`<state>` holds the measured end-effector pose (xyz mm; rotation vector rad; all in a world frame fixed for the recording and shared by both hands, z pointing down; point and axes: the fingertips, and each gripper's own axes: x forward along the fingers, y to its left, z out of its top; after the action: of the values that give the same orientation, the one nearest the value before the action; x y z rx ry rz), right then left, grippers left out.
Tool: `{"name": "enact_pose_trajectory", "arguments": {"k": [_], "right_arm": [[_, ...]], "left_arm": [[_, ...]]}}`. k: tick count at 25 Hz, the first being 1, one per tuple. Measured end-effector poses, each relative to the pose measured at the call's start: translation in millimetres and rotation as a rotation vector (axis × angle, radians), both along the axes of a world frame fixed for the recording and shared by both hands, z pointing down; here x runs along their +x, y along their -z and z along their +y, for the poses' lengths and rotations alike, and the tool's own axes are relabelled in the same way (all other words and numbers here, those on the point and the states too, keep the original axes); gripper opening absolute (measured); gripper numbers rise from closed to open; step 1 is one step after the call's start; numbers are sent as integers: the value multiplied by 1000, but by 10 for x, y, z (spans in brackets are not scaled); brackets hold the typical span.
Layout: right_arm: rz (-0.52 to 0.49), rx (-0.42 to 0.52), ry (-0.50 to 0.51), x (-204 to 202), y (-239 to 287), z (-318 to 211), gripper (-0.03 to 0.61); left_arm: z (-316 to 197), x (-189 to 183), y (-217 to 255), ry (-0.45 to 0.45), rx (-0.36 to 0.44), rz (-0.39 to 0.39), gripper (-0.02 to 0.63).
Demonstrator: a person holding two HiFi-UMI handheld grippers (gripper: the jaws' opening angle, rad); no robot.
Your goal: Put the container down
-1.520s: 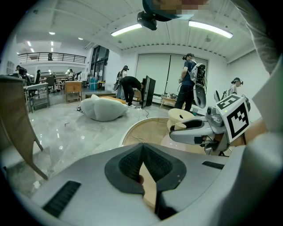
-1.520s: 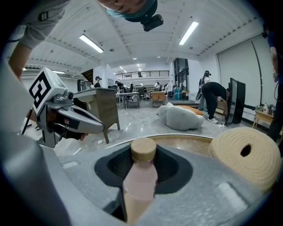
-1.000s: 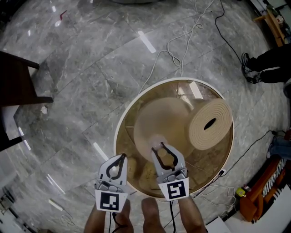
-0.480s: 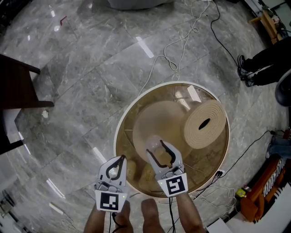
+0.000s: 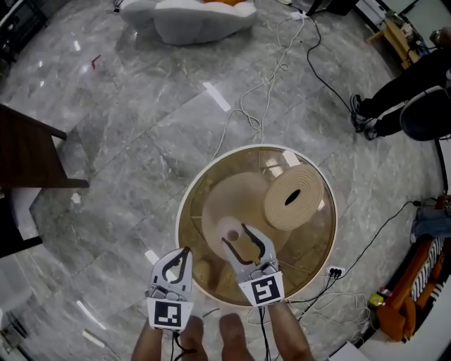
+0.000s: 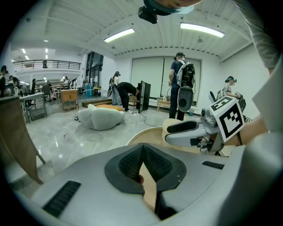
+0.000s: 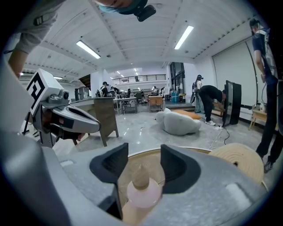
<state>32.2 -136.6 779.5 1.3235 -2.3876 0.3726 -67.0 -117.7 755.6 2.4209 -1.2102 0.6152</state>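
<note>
The container (image 7: 142,190) is a small pale-pink bottle with a beige cap. It stands upright on the round glass table (image 5: 184,211), seen in the head view as a pale shape (image 5: 227,228) near the table's front. My right gripper (image 5: 235,235) (image 7: 144,155) sits around it; its jaws are opening and stand wide apart, with a gap between each pad and the bottle. My left gripper (image 5: 183,252) (image 6: 142,148) hangs over the table's front left edge, shut and with nothing in it.
A big beige coiled roll (image 5: 294,197) lies on the table's right side. White cables (image 5: 262,92) trail across the marble floor behind. A dark chair (image 5: 32,158) stands at the left, a white beanbag (image 5: 190,17) far back, and a person's legs (image 5: 394,88) at the right.
The right gripper's jaws have spread apart and let go of the bottle, which stays on the table. The head view has drawn back. The left gripper stays shut.
</note>
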Motion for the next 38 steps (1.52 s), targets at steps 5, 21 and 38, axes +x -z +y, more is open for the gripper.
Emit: {"name": "enact_pose_trajectory", "arguments": {"k": [5,21,38], "right_arm": [[-31,20,-39,57,594,-12,229],[-92,151,-266,692,2902,213,181],[-33,285,-500,1195,4622,1277,117]], "left_arm": [[-56,104,611,-25,57,9,17],[53,510,2828,-225,304,-13,18],[732,687,4348,-332,403,54,18]]}}
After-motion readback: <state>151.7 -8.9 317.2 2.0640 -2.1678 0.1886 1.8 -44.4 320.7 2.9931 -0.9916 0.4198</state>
